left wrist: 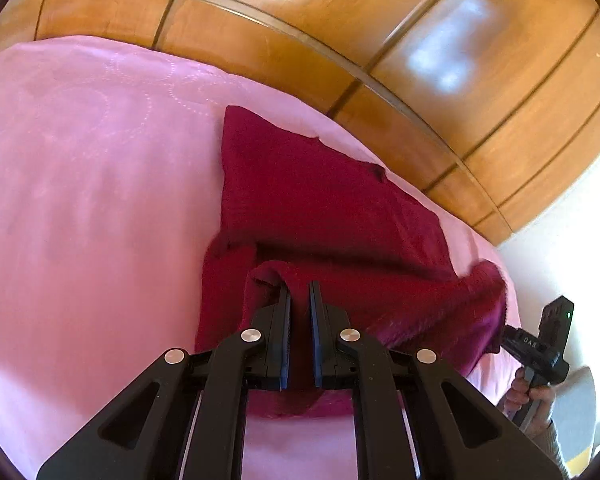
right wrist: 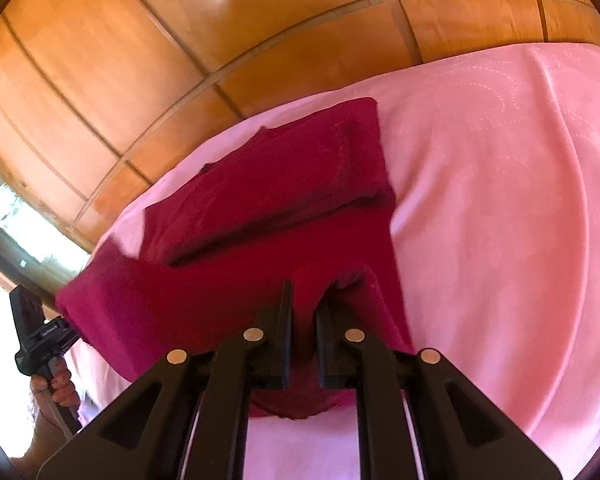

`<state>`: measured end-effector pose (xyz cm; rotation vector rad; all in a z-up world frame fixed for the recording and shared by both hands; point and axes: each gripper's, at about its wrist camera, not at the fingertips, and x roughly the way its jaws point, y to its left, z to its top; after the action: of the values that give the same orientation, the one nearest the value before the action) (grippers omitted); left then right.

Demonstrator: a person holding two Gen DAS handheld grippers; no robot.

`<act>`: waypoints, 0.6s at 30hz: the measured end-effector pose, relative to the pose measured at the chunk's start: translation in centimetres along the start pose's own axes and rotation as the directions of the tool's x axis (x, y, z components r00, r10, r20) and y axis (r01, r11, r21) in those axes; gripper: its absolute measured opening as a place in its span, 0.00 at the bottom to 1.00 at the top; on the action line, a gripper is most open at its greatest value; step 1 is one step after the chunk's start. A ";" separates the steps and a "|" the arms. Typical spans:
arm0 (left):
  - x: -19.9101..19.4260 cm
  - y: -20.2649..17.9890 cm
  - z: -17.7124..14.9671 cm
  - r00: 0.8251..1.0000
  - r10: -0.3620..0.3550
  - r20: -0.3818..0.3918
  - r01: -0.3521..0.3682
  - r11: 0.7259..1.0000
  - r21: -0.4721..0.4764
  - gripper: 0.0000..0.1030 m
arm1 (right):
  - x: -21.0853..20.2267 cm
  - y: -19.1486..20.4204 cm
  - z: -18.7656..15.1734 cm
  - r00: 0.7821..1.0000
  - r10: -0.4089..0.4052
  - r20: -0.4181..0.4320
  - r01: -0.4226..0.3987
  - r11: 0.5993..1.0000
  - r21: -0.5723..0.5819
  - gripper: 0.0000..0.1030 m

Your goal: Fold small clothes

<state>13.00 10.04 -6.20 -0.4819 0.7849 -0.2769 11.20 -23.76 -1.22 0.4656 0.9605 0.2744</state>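
The dark red knitted garment (left wrist: pixel 320 200) lies on the pink bedspread (left wrist: pixel 80 160), near the bed's edge by the wooden wardrobe doors (left wrist: pixel 480 100). Its far part rests flat, while the near edge is raised off the bed and stretched between the two tools.

The left tool (left wrist: pixel 299 292) has its fingers drawn close together with a fold of the fuzzy fabric pinched between them. The right tool (right wrist: pixel 304 296) is likewise nearly closed on a bunch of the same edge. From the left wrist view, the right tool's body and the person's hand (left wrist: pixel 534 396) show beyond the lifted right corner; the right wrist view shows the other hand (right wrist: pixel 56 384) at the opposite corner.

The cloth looks soft, light and limp: it sags between the two holds and drapes over the fingers, so it will likely follow the tools easily but keep no shape of its own. Its fluffy surface should grip well and not slip. Holding at the two corners of one edge, as here, seems the sensible place for carrying that edge over the flat part evenly.
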 end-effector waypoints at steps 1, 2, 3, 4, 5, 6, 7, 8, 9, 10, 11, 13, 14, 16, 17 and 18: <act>0.4 0.3 0.5 1.000 0.031 0.003 -0.031 0.999 -0.015 0.07 | 0.6 -0.3 0.5 1.000 -0.011 0.000 0.011 1.000 0.010 0.10; 0.9 0.7 1.1 0.999 0.042 0.003 -0.042 0.999 -0.031 0.07 | 0.8 -0.6 0.8 1.000 -0.016 0.000 0.016 1.000 0.015 0.16; 1.2 1.3 1.7 0.999 0.038 0.007 -0.038 0.998 -0.048 0.14 | 1.0 -0.8 0.9 1.000 -0.010 0.001 0.010 1.000 0.019 0.31; 1.1 1.7 1.9 0.999 0.038 0.013 -0.037 0.997 -0.064 0.30 | 0.9 -1.0 1.0 1.000 0.002 0.002 -0.002 1.000 0.025 0.42; 0.8 2.7 2.3 0.998 0.048 0.033 -0.044 0.993 -0.108 0.41 | 0.7 -1.3 1.0 1.000 0.018 0.013 -0.019 0.999 0.047 0.68; 0.4 3.5 2.3 0.997 0.052 0.054 -0.044 0.989 -0.142 0.61 | 0.1 -1.7 0.9 0.999 0.027 0.038 -0.029 0.997 0.069 0.83; -0.3 4.6 2.2 0.996 0.045 0.081 -0.029 0.982 -0.186 0.64 | -0.6 -2.0 0.7 0.998 0.035 0.058 -0.040 0.996 0.082 0.84; -0.4 5.4 2.1 0.996 0.034 0.080 -0.017 0.978 -0.207 0.64 | -0.7 -2.3 0.8 0.997 0.037 0.064 -0.043 0.995 0.090 0.84; -0.5 5.9 1.7 0.997 0.026 0.072 -0.009 0.975 -0.221 0.64 | -1.2 -2.8 0.4 0.997 0.036 0.075 -0.044 0.994 0.104 0.84; -0.7 6.4 1.0 0.998 0.022 0.060 -0.009 0.977 -0.214 0.64 | -1.8 -3.3 0.0 0.996 0.030 0.079 -0.039 0.992 0.120 0.85; -0.8 6.5 0.4 0.998 0.026 0.053 -0.015 0.980 -0.199 0.64 | -1.9 -3.6 -0.3 0.997 0.023 0.077 -0.033 0.991 0.130 0.85; -0.7 6.4 -0.9 0.999 0.027 0.029 -0.023 0.988 -0.152 0.64 | -2.3 -4.2 -1.5 0.998 0.007 0.063 -0.016 0.990 0.139 0.85; -0.6 6.3 -1.9 1.000 0.016 0.010 -0.014 0.990 -0.137 0.64 | -2.3 -4.6 -2.6 0.999 -0.007 0.042 0.001 0.991 0.137 0.84; -0.2 5.9 -3.7 1.000 -0.001 -0.028 -0.002 0.993 -0.118 0.62 | -1.9 -4.6 -3.6 1.000 -0.019 0.015 0.017 0.991 0.134 0.77; 0.1 5.5 -4.4 0.999 0.006 -0.034 -0.009 0.996 -0.091 0.59 | -1.6 -4.7 -4.2 1.000 -0.027 0.003 0.027 0.991 0.130 0.68; 0.3 4.9 -4.7 0.999 0.026 -0.029 -0.028 0.998 -0.056 0.51 | -1.3 -4.6 -4.4 0.999 -0.034 0.006 0.033 0.991 0.127 0.64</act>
<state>10.11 12.63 -11.72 -0.5215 0.8276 -0.2373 6.85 -27.17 -4.71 0.5657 0.9801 0.1814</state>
